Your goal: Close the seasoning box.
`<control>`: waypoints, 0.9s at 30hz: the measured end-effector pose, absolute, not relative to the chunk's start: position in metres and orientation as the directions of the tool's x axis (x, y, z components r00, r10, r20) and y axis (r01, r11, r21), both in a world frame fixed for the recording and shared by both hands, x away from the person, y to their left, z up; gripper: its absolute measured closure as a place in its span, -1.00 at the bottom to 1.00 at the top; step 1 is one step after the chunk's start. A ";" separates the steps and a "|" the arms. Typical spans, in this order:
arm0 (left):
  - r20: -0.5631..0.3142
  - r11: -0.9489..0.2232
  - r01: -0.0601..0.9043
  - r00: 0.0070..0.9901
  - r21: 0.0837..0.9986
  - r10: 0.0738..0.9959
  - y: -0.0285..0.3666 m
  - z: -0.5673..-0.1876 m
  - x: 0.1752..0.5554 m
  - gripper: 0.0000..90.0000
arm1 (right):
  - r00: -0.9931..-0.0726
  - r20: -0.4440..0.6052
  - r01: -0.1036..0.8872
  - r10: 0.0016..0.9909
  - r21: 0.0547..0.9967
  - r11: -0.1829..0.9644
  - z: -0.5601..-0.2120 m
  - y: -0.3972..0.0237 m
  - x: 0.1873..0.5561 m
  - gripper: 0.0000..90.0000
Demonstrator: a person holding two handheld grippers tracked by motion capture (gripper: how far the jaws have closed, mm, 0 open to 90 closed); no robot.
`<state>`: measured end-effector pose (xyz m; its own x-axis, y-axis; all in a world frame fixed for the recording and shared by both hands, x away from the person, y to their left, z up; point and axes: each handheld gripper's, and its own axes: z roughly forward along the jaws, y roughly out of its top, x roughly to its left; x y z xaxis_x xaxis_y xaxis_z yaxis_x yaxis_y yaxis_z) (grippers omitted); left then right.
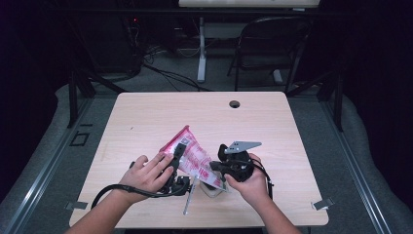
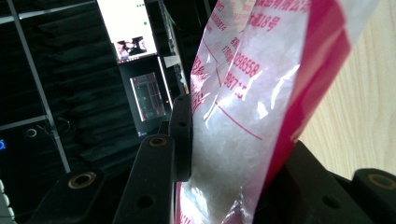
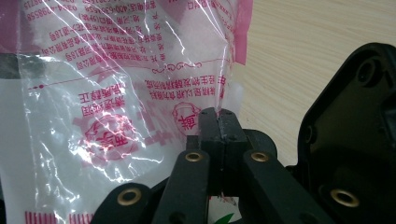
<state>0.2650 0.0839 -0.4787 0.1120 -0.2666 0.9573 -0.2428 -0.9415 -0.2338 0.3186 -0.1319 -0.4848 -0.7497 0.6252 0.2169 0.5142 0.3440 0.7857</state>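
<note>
A clear plastic bag (image 1: 192,156) with pink-red print and white granules inside hangs tilted over the front of the wooden table (image 1: 146,117). My left gripper (image 1: 178,157) holds it from the left. In the left gripper view the bag (image 2: 243,107) sits between the two black jaws, and one pad (image 2: 181,135) presses on its side. My right gripper (image 1: 220,168) is at the bag's lower right corner. In the right gripper view its fingertips (image 3: 218,126) are pressed together on the thin edge of the bag (image 3: 107,107).
A thin metal utensil (image 1: 189,197) and a small clear container (image 1: 213,189) lie under the bag near the table's front edge. A cable hole (image 1: 234,104) sits at the back of the table, with a dark chair (image 1: 272,44) behind. A lit screen (image 2: 128,30) stands far off.
</note>
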 end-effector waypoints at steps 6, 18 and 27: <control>0.960 -0.951 -0.232 0.141 -0.205 -0.241 0.086 -0.481 0.265 0.60 | -0.748 0.217 0.514 0.628 0.787 0.340 -0.484 -0.131 0.319 1.00; 0.967 -0.967 -0.213 0.183 -0.137 -0.177 0.094 -0.484 0.265 0.61 | -0.753 0.214 0.506 0.622 0.793 0.340 -0.480 -0.127 0.319 1.00; 0.970 -0.973 -0.208 0.194 -0.105 -0.147 0.097 -0.488 0.265 0.63 | -0.752 0.212 0.506 0.624 0.793 0.340 -0.478 -0.126 0.319 1.00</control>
<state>0.2650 0.0972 -0.4883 0.1940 -0.1465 0.9700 -0.2076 -0.9725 -0.1054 0.3192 -0.1257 -0.4782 -0.7518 0.6243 0.2121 0.5057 0.3395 0.7931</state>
